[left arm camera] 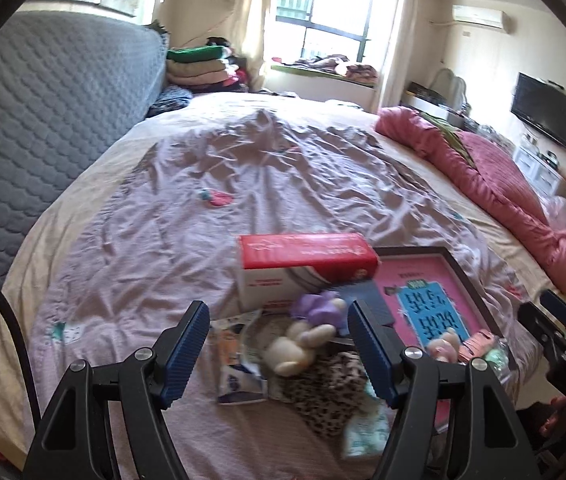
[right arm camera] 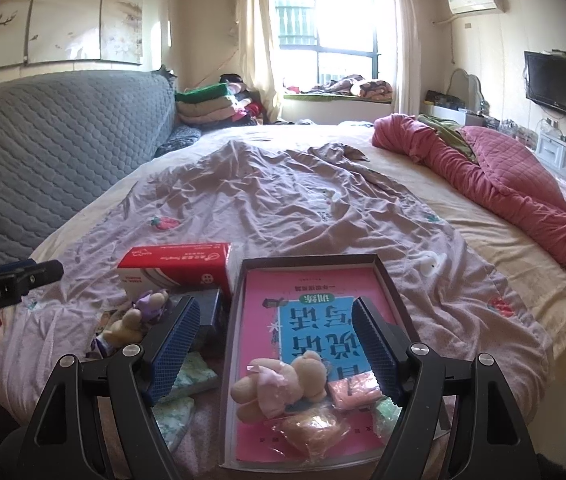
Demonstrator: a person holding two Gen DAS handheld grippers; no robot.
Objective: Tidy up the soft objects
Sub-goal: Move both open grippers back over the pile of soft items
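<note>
Lying in tray (right arm camera: 383,276) on bed (right arm camera: 323,208): pink-dressed plush bear (right arm camera: 283,380). Beside it, by red box (right arm camera: 179,270): cream plush rabbit (left arm camera: 299,348). Left gripper (left arm camera: 279,354), right gripper (right arm camera: 277,350): both spread wide, holding nothing.

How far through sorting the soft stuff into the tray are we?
Partly done. The pink-dressed plush and pink cloth already lie in the tray. Nothing is in hand: left gripper and right gripper are open. The cream plush and leopard fabric remain on the bed.
</note>
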